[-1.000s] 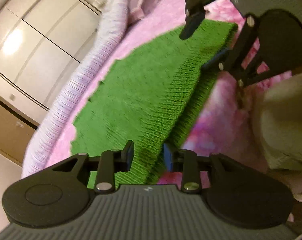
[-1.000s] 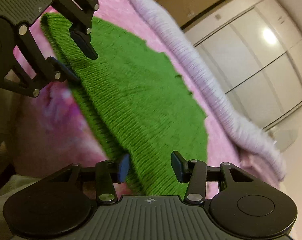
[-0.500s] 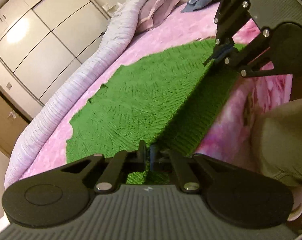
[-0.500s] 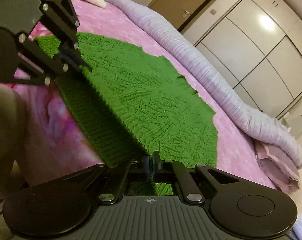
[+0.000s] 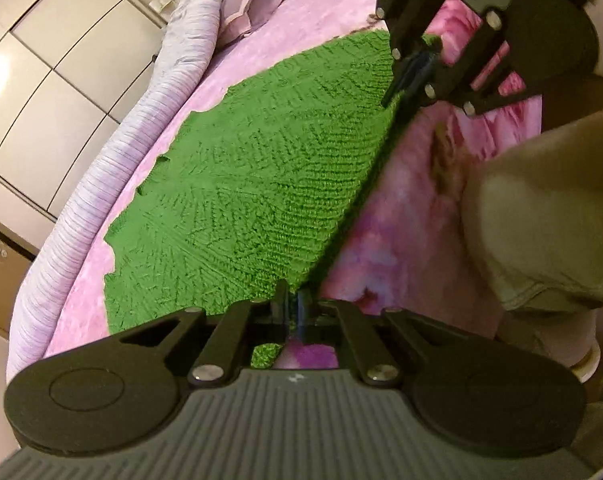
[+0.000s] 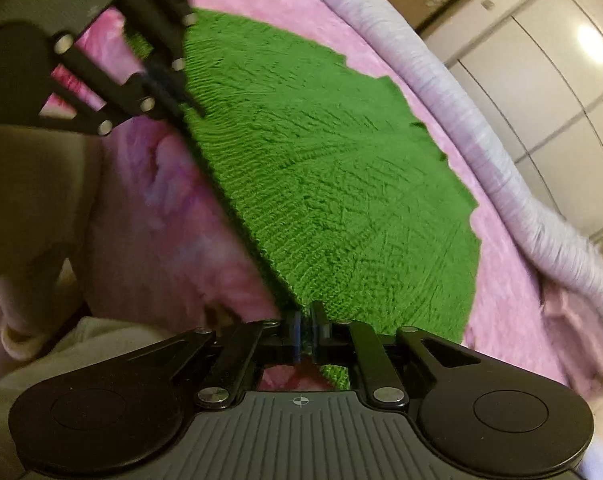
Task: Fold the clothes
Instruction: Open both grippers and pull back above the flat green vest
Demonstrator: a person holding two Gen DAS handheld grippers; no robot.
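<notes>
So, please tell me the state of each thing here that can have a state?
Green knit garment: spread on the pink blanket, near edge pinched at both ends and lifted.
Left gripper: shut on the garment edge.
Right gripper: shut on the garment edge.
Cupboard doors: closed.

Left gripper (image 5: pixel 292 304) and right gripper (image 6: pixel 309 322): matte black linkage arms with silver screw heads, round black side discs, a ribbed grey housing with a small centre mark, blue-edged finger pads. The person wears beige clothing (image 5: pixel 541 208).
</notes>
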